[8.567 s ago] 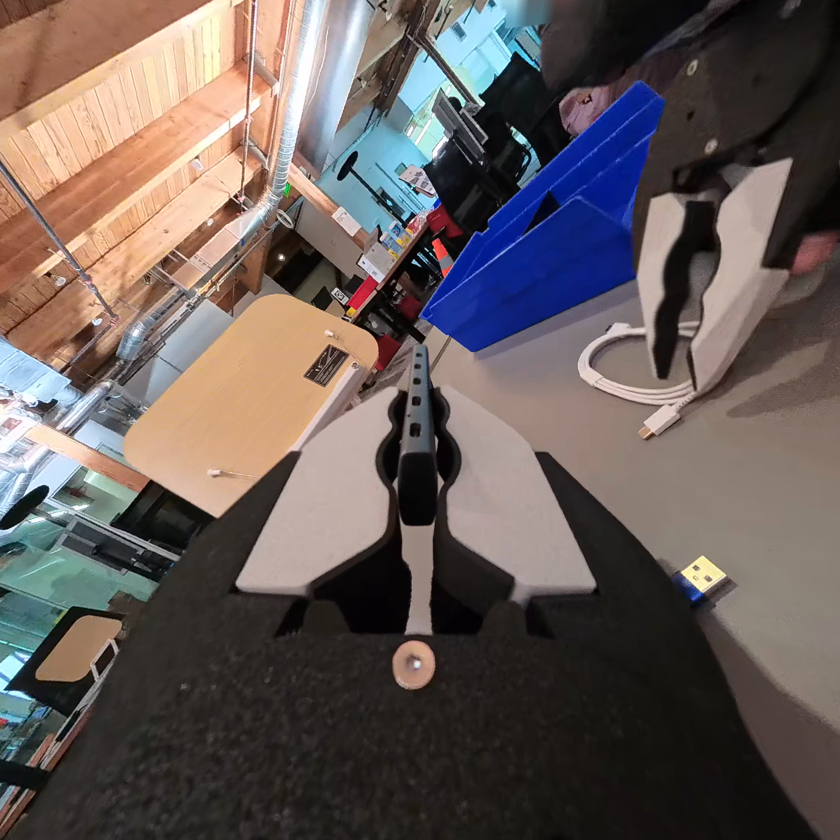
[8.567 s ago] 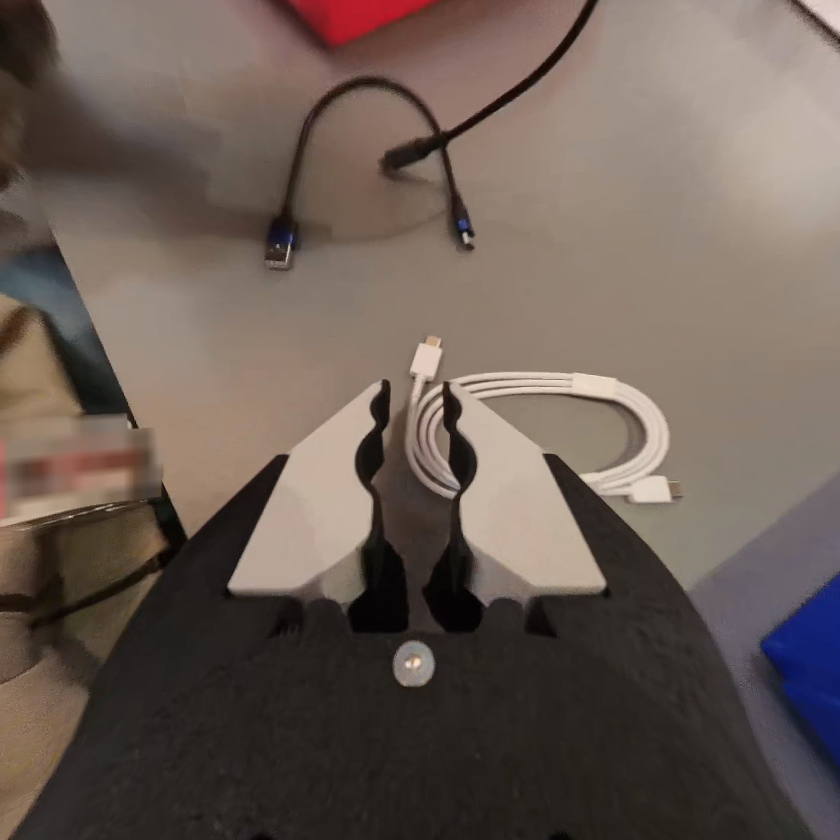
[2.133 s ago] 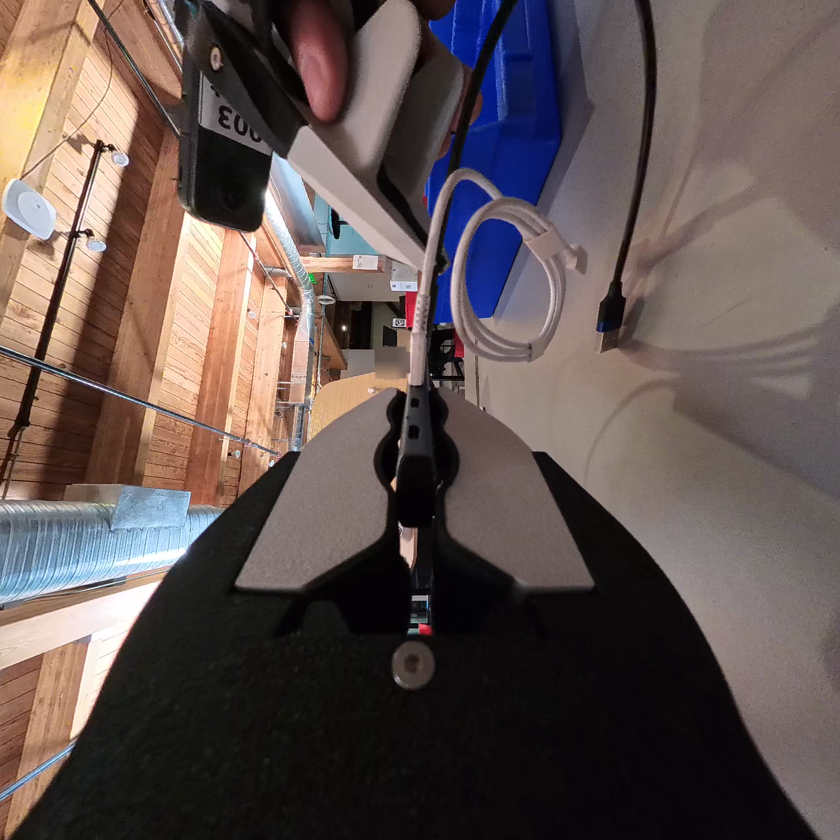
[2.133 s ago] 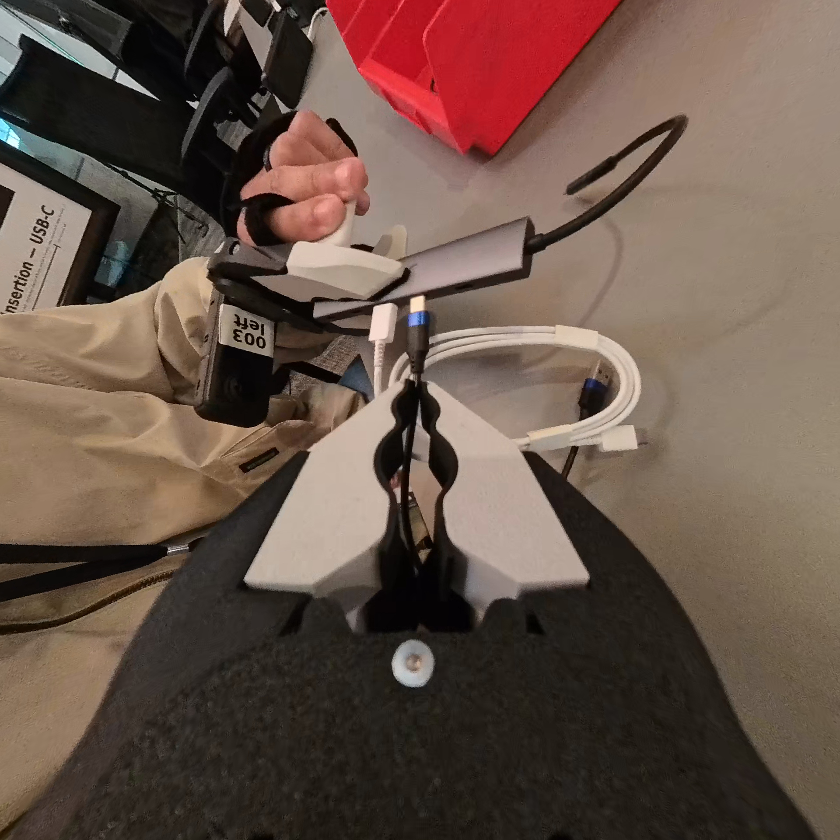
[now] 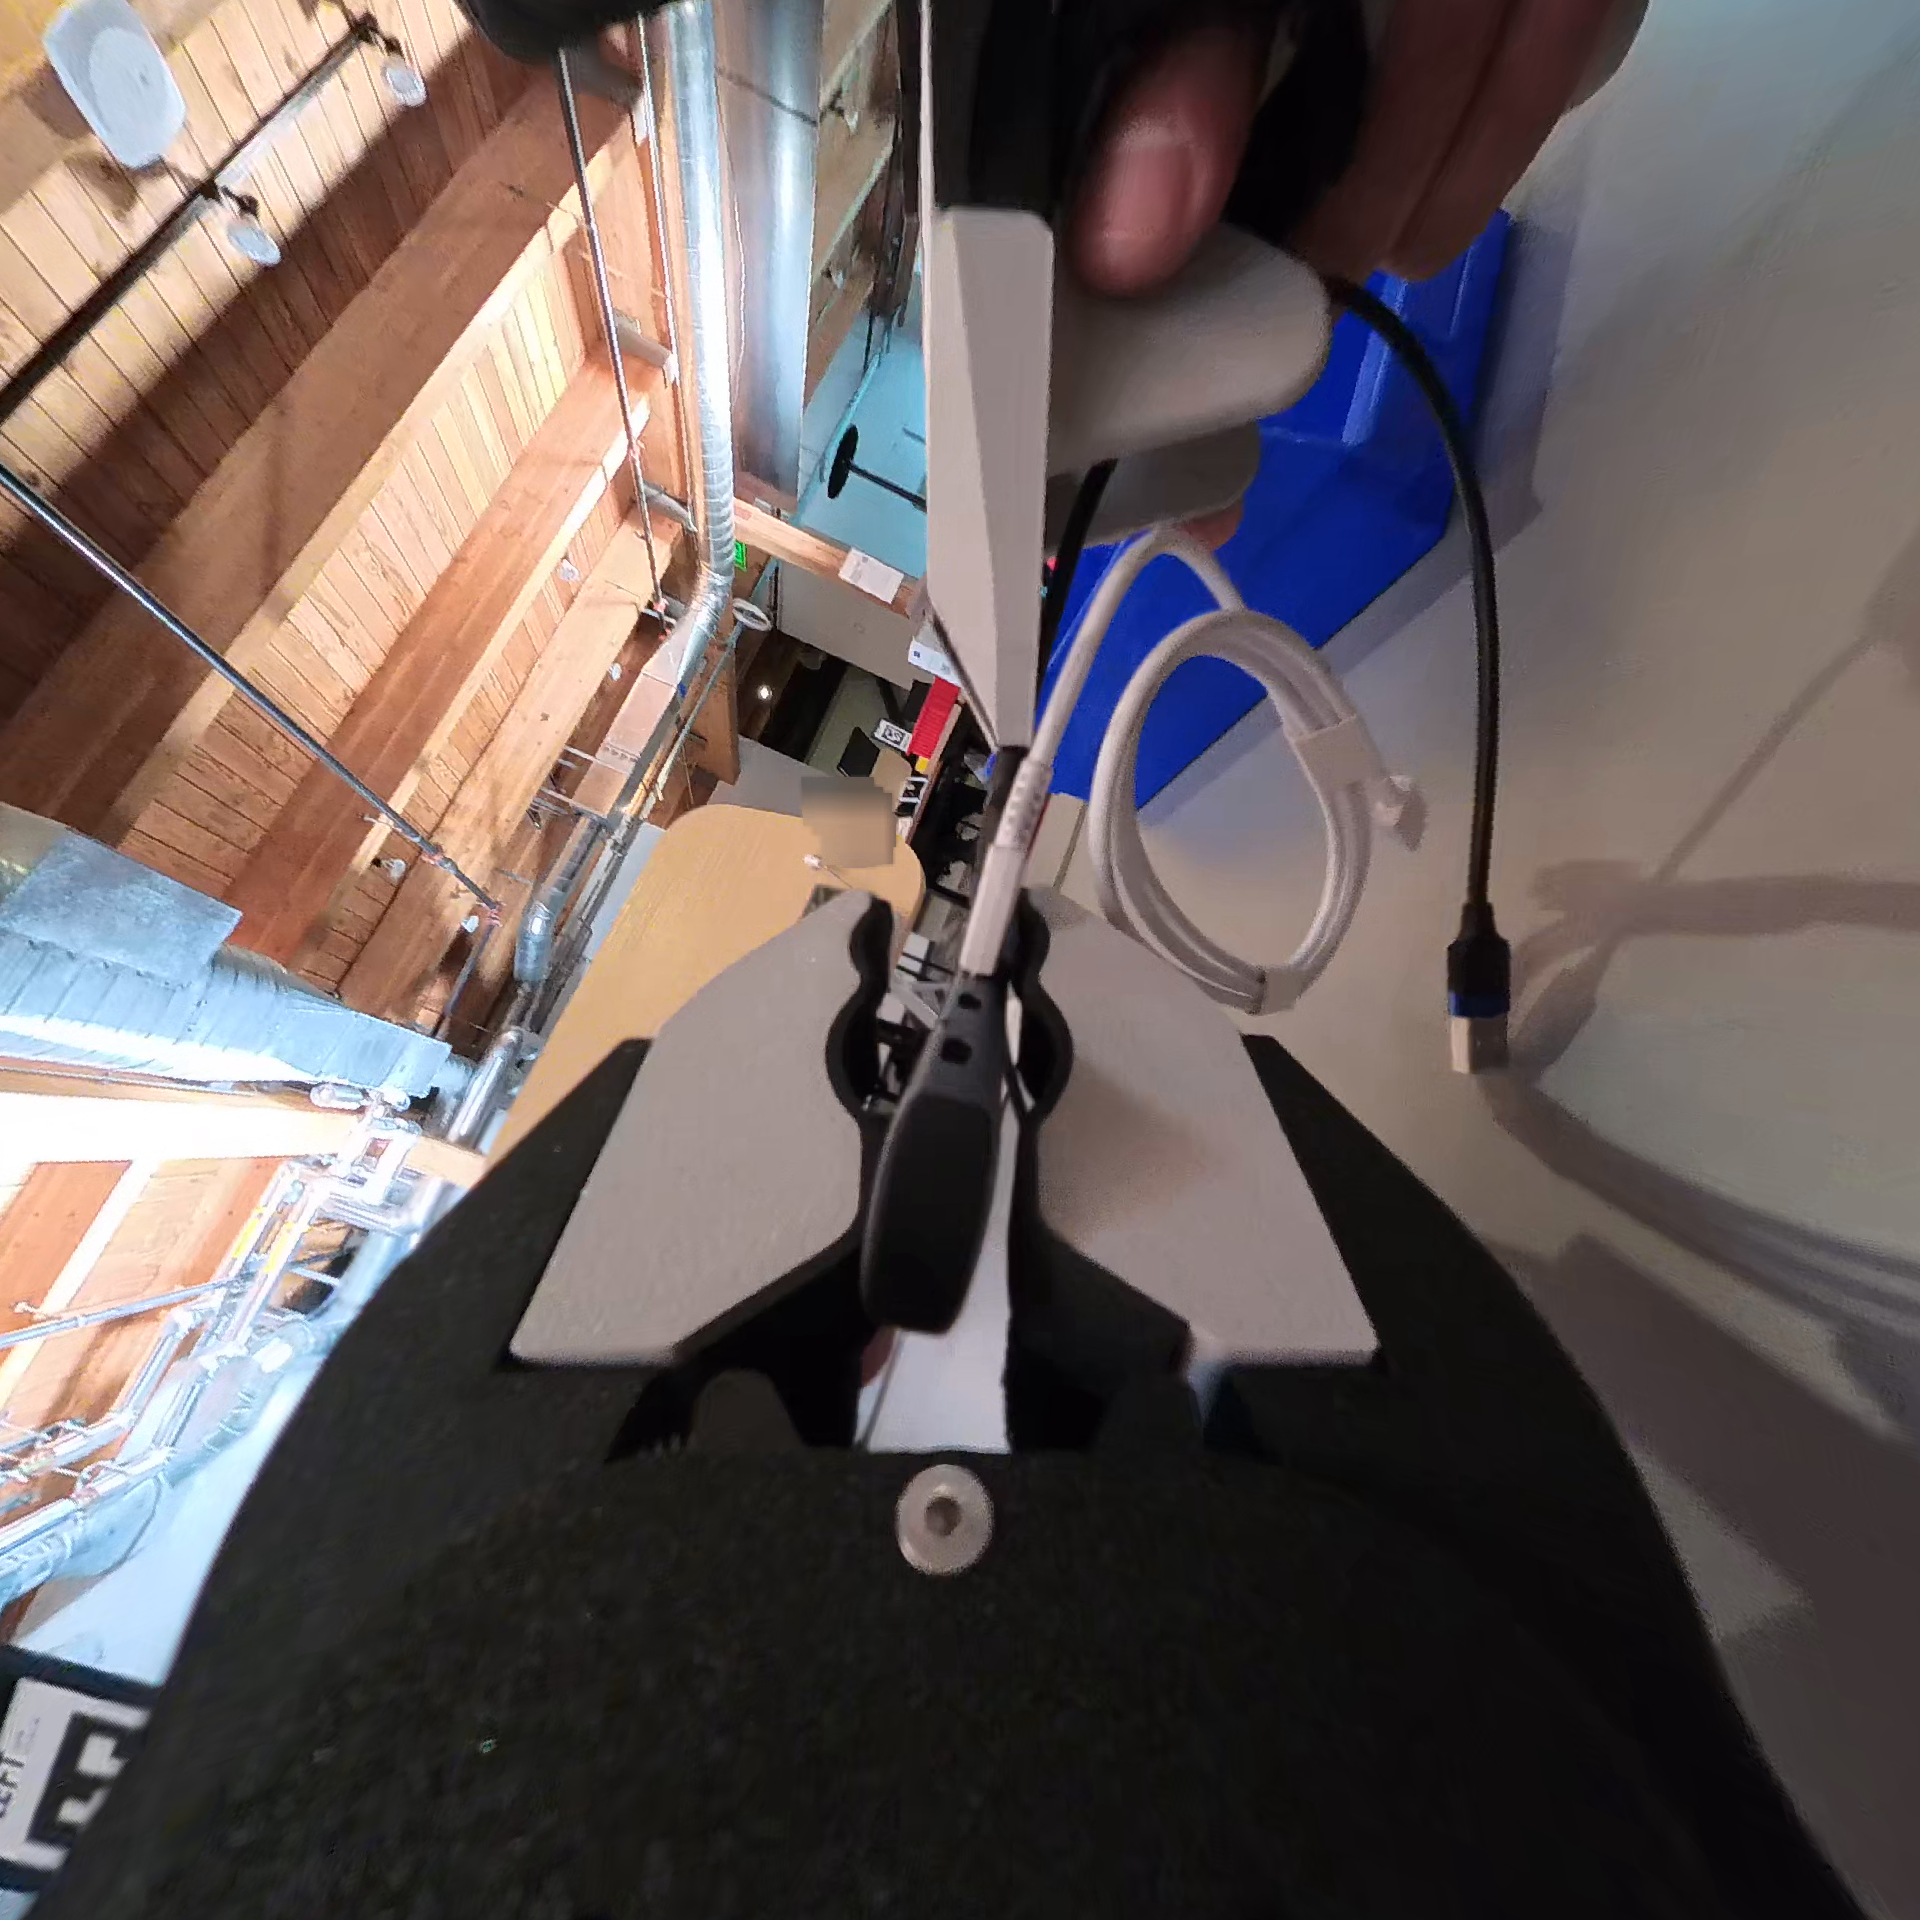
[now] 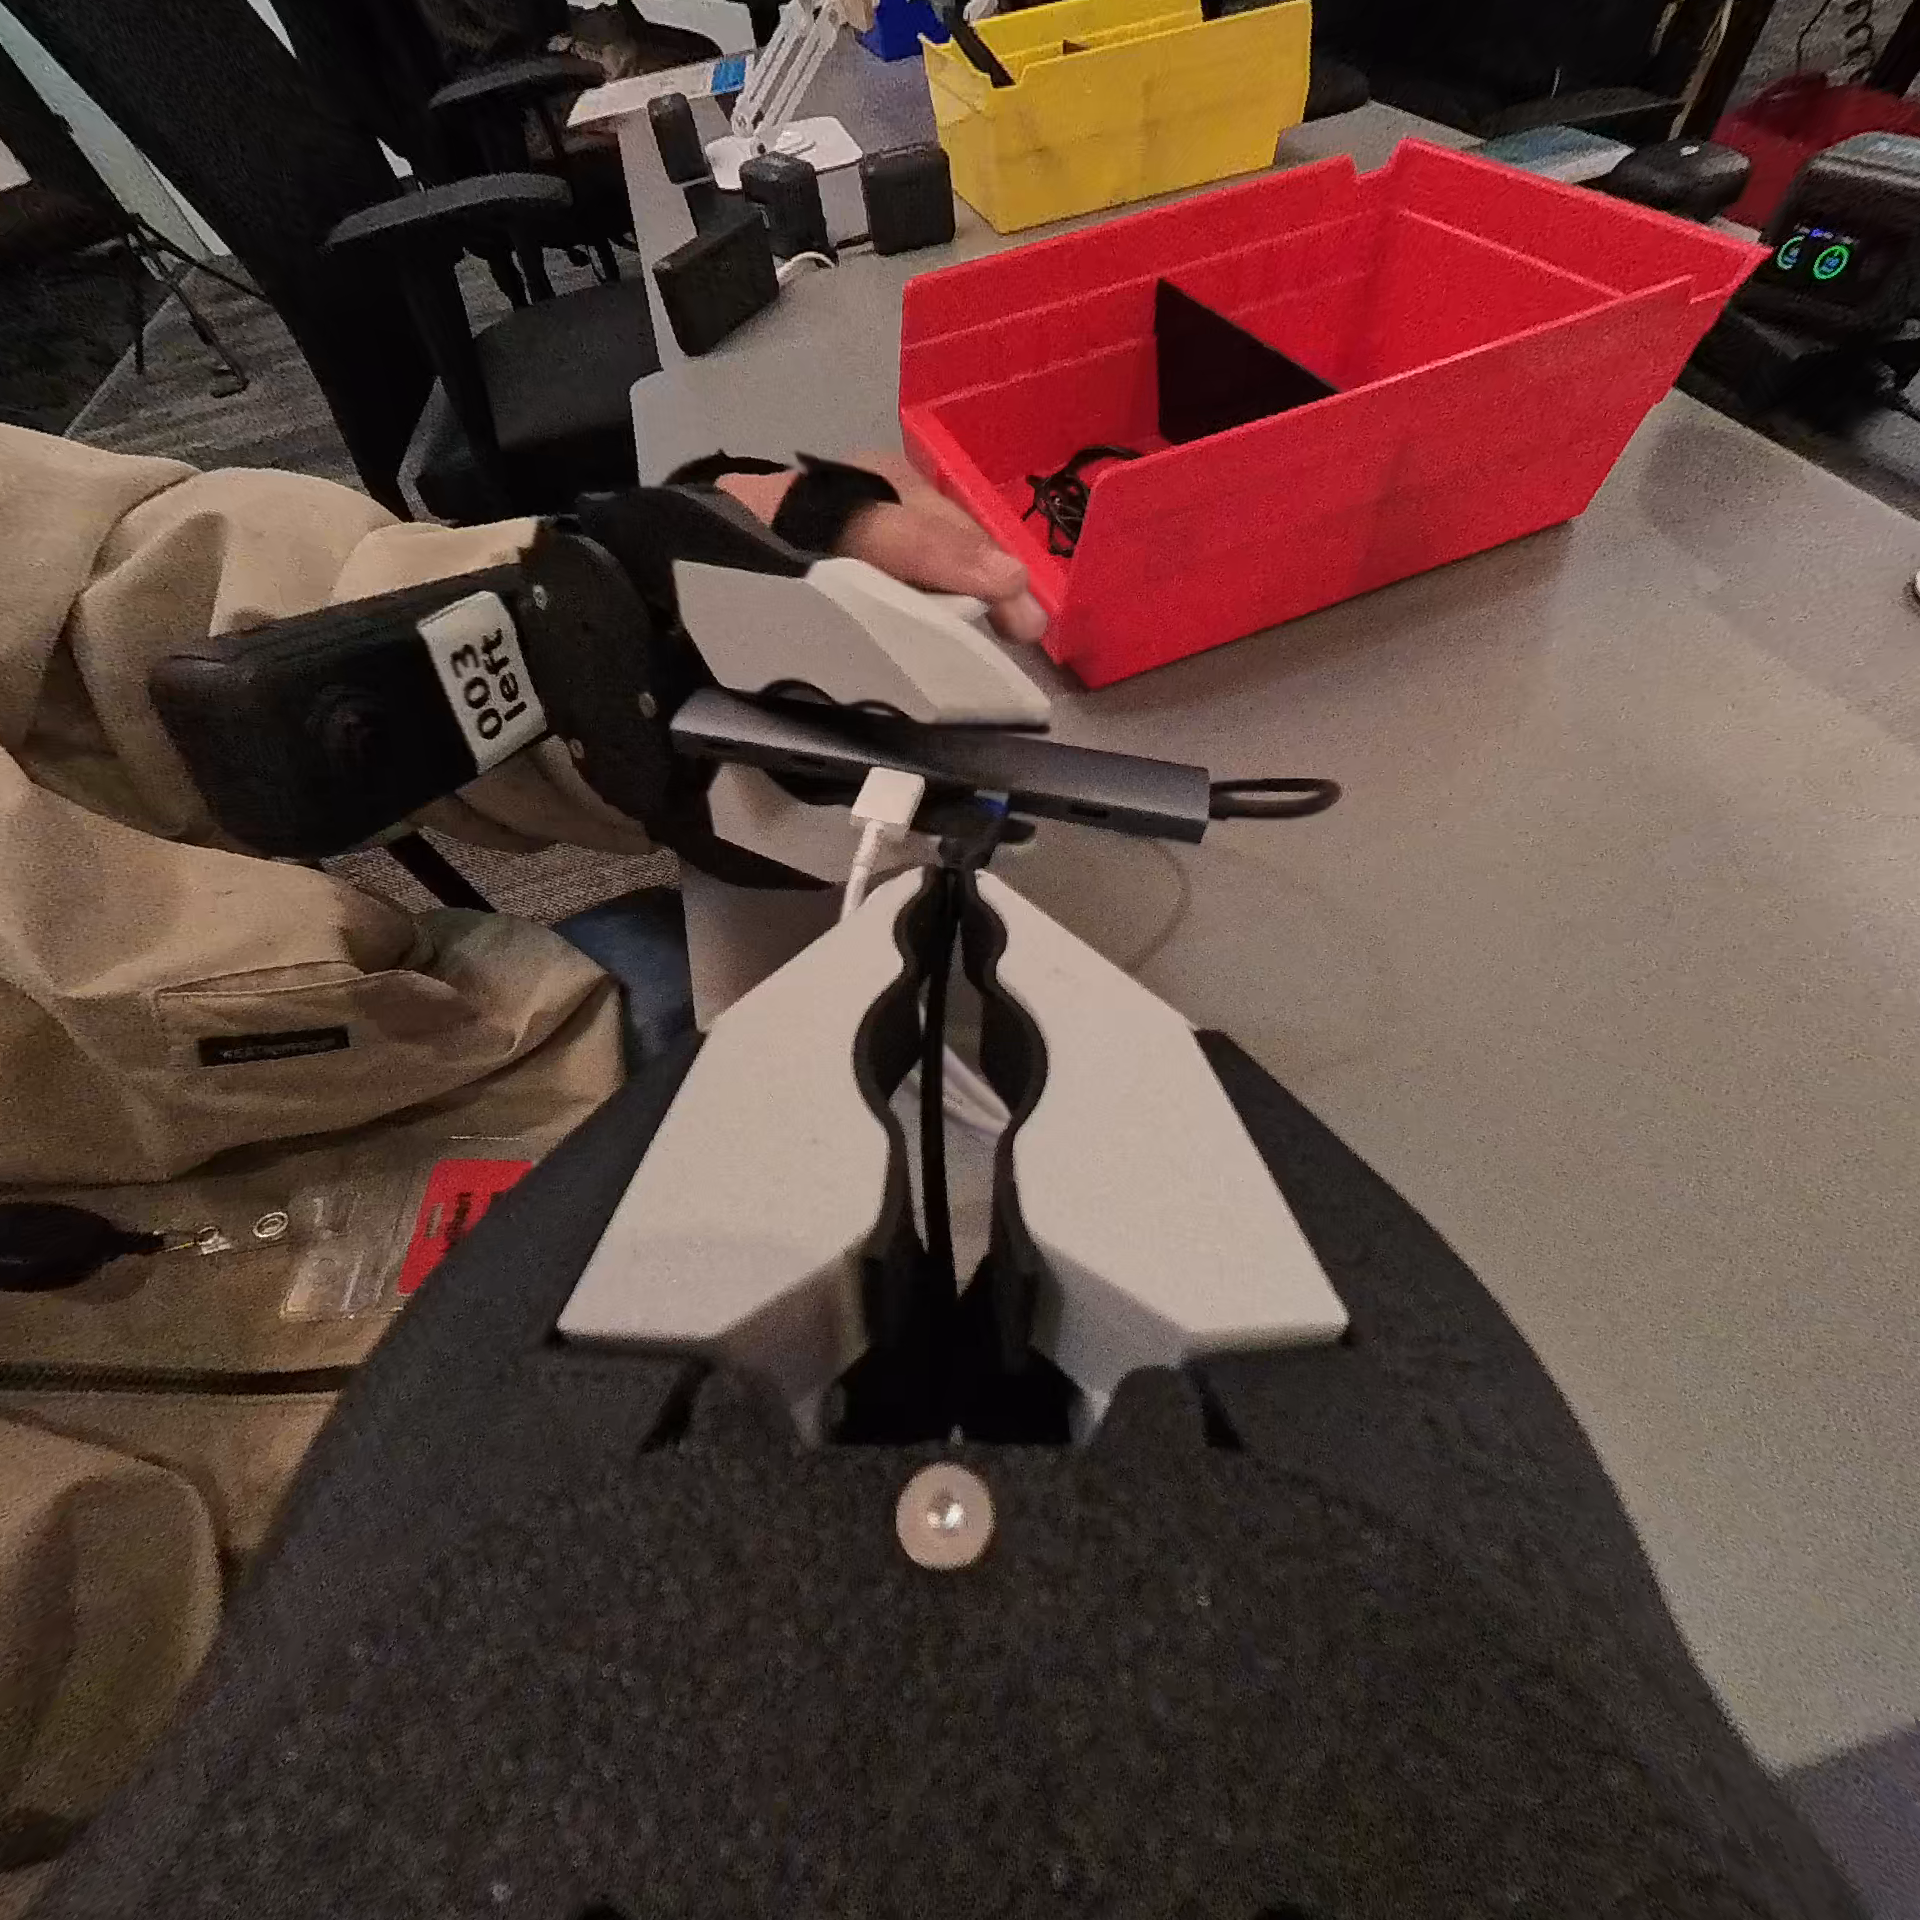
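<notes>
Two grippers meet over a grey table. The left gripper has its fingers closed on a slim dark grey hub, which in the right wrist view sticks out level past the pale fingers toward a red bin. In the left wrist view the hub shows edge-on and slanted between the pads, its small ports facing the camera.

A white plug sits in the hub's underside, and its white cable hangs in a tied coil just beside the left gripper. Next to the white plug, a black plug with a blue collar touches the hub's underside; how deep it sits cannot be told.

The right gripper has its fingers nearly together on the thin black cable just below that plug. The cable's other end, a black and blue plug, dangles free above the table in the left wrist view.

The red bin has a black divider and a tangle of dark wire in its near compartment. A yellow bin stands behind it, a blue bin on the other side. The left gripper's black body carries a white label with printed characters, and a red badge hangs on the person's tan jacket.
</notes>
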Available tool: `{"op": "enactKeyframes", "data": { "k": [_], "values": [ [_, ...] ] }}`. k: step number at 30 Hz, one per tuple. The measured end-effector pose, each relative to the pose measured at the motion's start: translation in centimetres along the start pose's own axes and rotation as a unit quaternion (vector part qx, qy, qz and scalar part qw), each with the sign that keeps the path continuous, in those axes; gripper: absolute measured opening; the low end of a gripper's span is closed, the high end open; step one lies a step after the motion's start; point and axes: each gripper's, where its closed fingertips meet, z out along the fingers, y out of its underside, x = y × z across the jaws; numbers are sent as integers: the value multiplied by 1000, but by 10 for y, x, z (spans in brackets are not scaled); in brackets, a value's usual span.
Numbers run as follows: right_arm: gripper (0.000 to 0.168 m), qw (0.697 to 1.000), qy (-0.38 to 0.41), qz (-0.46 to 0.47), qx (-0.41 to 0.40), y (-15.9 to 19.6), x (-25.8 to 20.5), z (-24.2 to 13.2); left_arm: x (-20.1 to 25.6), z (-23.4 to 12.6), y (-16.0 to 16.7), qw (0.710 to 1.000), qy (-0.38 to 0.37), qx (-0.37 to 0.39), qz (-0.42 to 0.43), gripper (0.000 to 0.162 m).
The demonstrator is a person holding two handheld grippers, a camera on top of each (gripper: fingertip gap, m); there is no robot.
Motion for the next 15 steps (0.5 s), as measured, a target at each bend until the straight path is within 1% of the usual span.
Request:
{"op": "enactKeyframes", "data": {
  "k": [1, 3, 4, 5, 8, 11, 15],
  "values": [
    [1, 1000, -10, 1, 4, -1, -3, 0, 2, 1, 3, 1000, 4, -9, -2, 15],
    [1, 1000, -8, 9, 13, -4, -2, -1, 4, 3, 15, 999, 5, -39, 0, 12],
    [1, 1000, 14, 10, 10, -3, 6, -1, 1, 2, 13, 999, -4, -31, -5, 12],
    [1, 1000, 19, 9, 6, -2, 9, -1, 2, 1, 9, 1000, 4, -16, -4, 11],
    [1, 999, 12, 21, 20, -6, 10, -8, 0, 2, 7, 1000, 5, -20, -19, 11],
    [1, 1000, 12, 10, -1, -6, 6, -11, 3, -1, -2, 1000, 12, 8, -21, 12],
    [1, 998, 18, -13, -56, 2, 3, -17, -1, -6, -14, 999, -4, 42, 24, 12]
  ]
}}
